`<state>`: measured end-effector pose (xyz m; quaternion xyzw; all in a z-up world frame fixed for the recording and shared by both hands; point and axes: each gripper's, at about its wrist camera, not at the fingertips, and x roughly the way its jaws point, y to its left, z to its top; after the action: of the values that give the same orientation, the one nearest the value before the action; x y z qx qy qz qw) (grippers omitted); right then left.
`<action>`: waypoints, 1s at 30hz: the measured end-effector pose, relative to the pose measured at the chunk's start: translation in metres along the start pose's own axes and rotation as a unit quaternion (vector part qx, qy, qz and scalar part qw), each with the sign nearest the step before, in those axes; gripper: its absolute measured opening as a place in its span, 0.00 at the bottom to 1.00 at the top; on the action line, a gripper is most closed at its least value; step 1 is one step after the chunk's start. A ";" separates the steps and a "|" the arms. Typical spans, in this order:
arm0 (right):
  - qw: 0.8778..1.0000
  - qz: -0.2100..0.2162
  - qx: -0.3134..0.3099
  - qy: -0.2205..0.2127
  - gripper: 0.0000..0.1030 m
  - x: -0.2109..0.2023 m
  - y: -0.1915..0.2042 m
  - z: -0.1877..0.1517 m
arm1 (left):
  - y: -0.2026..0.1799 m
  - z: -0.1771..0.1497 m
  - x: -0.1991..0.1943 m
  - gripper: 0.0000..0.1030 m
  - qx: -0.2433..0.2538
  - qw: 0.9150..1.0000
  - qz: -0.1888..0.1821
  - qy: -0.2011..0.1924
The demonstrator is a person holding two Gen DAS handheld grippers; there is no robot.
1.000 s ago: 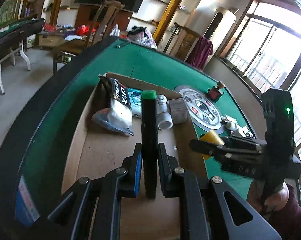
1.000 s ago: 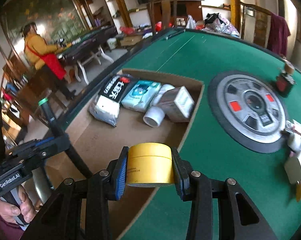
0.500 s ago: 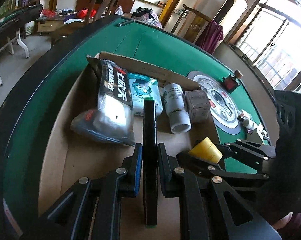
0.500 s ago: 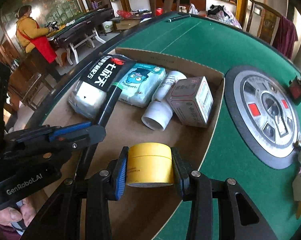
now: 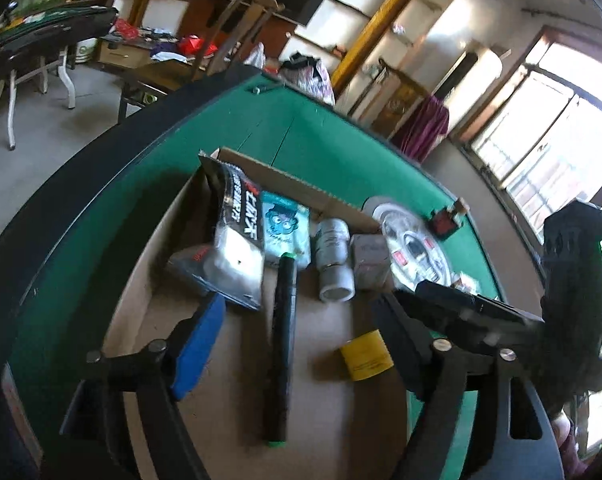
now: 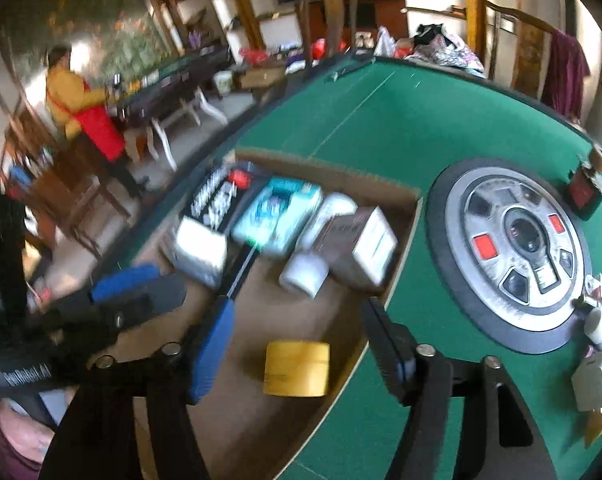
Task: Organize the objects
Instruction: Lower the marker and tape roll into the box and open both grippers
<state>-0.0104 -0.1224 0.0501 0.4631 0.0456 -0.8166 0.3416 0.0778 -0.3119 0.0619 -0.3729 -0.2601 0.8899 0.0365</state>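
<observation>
A long black marker with green ends [image 5: 281, 344] lies on the floor of the flat cardboard box [image 5: 149, 304]. My left gripper [image 5: 297, 340] is open above it, jaws wide apart. A yellow round jar [image 6: 296, 367] lies on its side in the box near its right edge; it also shows in the left wrist view [image 5: 365, 355]. My right gripper [image 6: 301, 344] is open above the jar. At the box's far end lie a black and white packet [image 5: 233, 240], a teal tissue pack [image 5: 285, 226], a white bottle [image 5: 333, 260] and a small grey carton [image 6: 359, 248].
The box sits on a green felt table [image 6: 401, 120]. A round grey and black control panel [image 6: 517, 256] is set in the table to the right. Small bottles and cartons [image 6: 599, 344] lie at the far right. A person in yellow and red [image 6: 81, 108] stands in the background.
Both grippers opened and let go: the marker now lies flat in the box, and the yellow jar lies in the box. Both grippers have drawn back and up.
</observation>
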 end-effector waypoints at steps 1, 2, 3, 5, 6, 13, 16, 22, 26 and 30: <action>1.000 0.016 0.020 -0.006 0.76 -0.005 -0.008 0.004 | -0.001 -0.004 -0.001 0.77 -0.012 1.000 -0.009 -0.007; 0.999 0.030 0.037 -0.008 0.77 -0.006 -0.013 0.008 | -0.003 -0.007 0.001 0.78 -0.021 1.000 -0.015 -0.011; 0.997 0.054 0.062 -0.006 0.77 -0.007 -0.021 0.012 | -0.004 -0.010 0.002 0.79 -0.027 0.999 -0.020 -0.014; 0.992 0.088 0.092 0.004 0.77 -0.003 -0.025 0.016 | -0.006 -0.017 0.010 0.80 -0.041 0.998 -0.036 -0.014; 0.988 0.111 0.110 0.013 0.77 0.002 -0.030 0.017 | -0.007 -0.019 0.015 0.81 -0.047 0.998 -0.039 -0.009; 0.966 0.181 0.174 0.065 0.77 0.047 -0.040 0.025 | -0.001 -0.029 0.042 0.82 -0.092 0.995 -0.015 0.037; 0.960 0.182 0.204 0.066 0.77 0.063 -0.050 0.039 | 0.004 -0.029 0.041 0.83 -0.101 0.994 -0.019 0.032; 0.967 0.161 0.196 0.027 0.79 0.047 -0.044 0.055 | 0.003 -0.030 0.042 0.84 -0.099 0.994 -0.017 0.033; 0.973 0.153 0.171 0.023 0.84 0.032 -0.035 0.047 | -0.001 -0.029 0.043 0.84 -0.093 0.995 -0.008 0.034; 0.971 0.162 0.172 0.036 0.84 0.028 -0.036 0.031 | -0.003 -0.030 0.042 0.84 -0.088 0.996 0.001 0.032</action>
<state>-0.0640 -0.1217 0.0375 0.5450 -0.1590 -0.7288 0.3828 0.0679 -0.2849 0.0184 -0.4028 -0.3356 0.8515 0.0115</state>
